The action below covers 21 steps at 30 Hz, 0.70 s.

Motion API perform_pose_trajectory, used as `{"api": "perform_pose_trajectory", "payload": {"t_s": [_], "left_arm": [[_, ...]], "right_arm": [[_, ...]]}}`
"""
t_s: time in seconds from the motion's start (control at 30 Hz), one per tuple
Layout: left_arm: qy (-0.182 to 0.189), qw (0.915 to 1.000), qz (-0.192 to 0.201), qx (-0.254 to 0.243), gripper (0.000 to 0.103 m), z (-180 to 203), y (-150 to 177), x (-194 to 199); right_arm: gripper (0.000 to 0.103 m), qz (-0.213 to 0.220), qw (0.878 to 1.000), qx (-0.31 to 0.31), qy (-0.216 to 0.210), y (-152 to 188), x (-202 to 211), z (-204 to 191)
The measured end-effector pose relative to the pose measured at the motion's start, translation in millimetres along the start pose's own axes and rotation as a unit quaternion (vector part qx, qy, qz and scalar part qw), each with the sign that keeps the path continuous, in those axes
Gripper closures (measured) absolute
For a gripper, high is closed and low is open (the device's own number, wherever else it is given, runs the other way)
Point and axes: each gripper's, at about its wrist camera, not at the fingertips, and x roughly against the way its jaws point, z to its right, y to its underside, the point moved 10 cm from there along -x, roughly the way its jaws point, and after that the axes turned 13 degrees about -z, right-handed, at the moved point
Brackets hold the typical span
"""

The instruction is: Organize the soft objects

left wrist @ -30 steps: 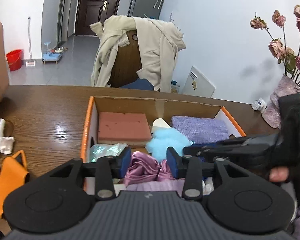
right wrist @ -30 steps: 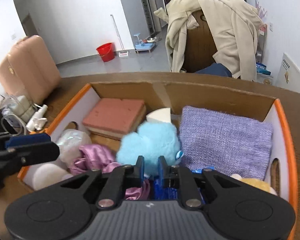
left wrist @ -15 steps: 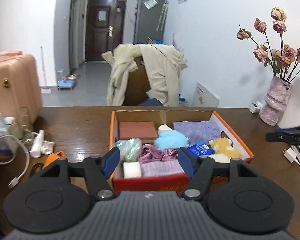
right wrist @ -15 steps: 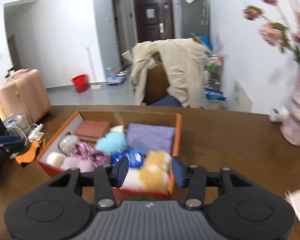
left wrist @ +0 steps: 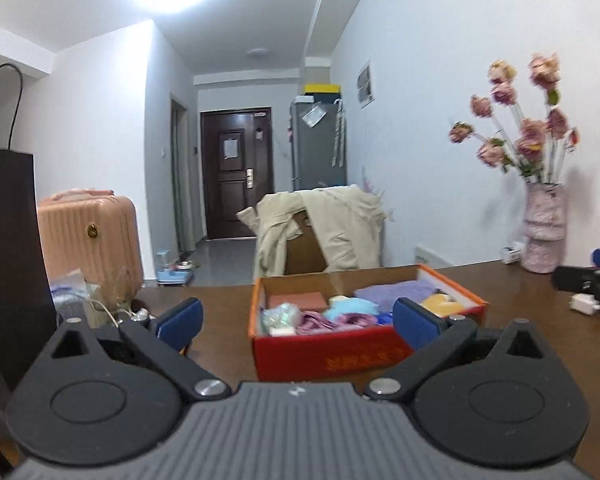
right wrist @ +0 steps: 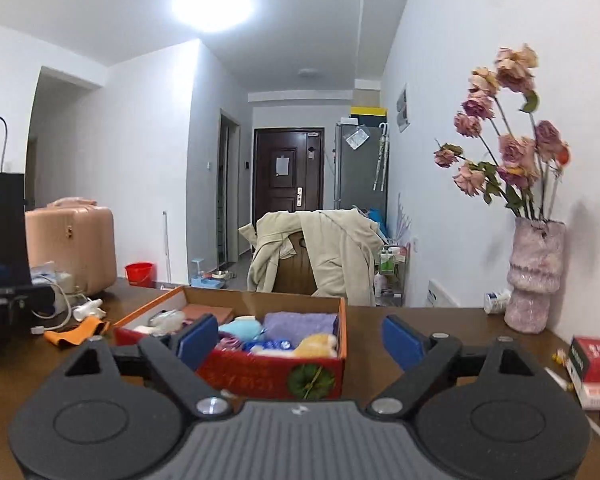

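Two grippers face one red-and-orange cardboard box (left wrist: 364,350) that stands on the brown wooden table (left wrist: 540,344). The left gripper (left wrist: 298,320) has its jaws opening, blue pads set wide, with nothing between them; the box sits beyond the fingertips, not touched. The right gripper (right wrist: 300,340) is likewise opening and holds nothing; the box lies ahead of it and to its left.

Contents of the box, all soft items: a folded purple cloth (right wrist: 300,322), a light-blue plush (right wrist: 242,326), a yellow plush (right wrist: 318,346), pink satin fabric (left wrist: 320,320), a terracotta sponge block (left wrist: 298,301), and a clear crinkled bag (left wrist: 280,314).

Writing: yellow characters run along the box front in the left wrist view, too blurred to read. The right wrist view shows a round green-and-yellow emblem (right wrist: 310,382) on the box's near face and a red-and-white carton (right wrist: 596,364) with white characters, illegible.

View differences: only the right wrist view shows the red bucket (right wrist: 139,273) on the floor, the orange cloth (right wrist: 76,330) on the table and the small white bottle (right wrist: 496,301) beside the vase (right wrist: 534,276). Only the left wrist view shows a white plug (left wrist: 586,303) near the other gripper's dark body at the right edge. Both show the pink suitcase (left wrist: 90,236) and the beige jacket (left wrist: 324,232) draped over a chair.
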Motion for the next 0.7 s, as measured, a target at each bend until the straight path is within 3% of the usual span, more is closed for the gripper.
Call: {"api": "perform_pose_trajectory", "payload": {"t_s": [0.07, 0.23, 0.33, 0.37, 0.53, 0.7], "left_arm": [[0.007, 0.9999, 0.004, 0.009, 0.0, 1, 11, 12], [-0.031, 0.9995, 0.001, 0.004, 0.0, 3, 48, 48], [-0.014, 0.9993, -0.002, 0.034, 0.0, 2, 82, 81], [-0.005, 0.9993, -0.011, 0.036, 0.0, 5, 96, 89], [-0.02, 0.9998, -0.003, 0.01, 0.0, 8, 140, 130], [-0.035, 0.9993, -0.011, 0.0, 0.0, 5, 167, 146]], "right_arm": [[0.012, 0.0, 1.0, -0.003, -0.003, 9, 10, -7], [0.009, -0.014, 1.0, -0.013, 0.001, 41, 39, -18], [0.007, -0.023, 0.999, -0.04, -0.02, 79, 69, -33], [0.007, -0.029, 0.999, -0.037, -0.021, 106, 85, -45], [0.007, -0.026, 0.999, -0.024, -0.02, 162, 122, -76], [0.007, -0.012, 0.999, -0.021, -0.029, 182, 145, -90]]}}
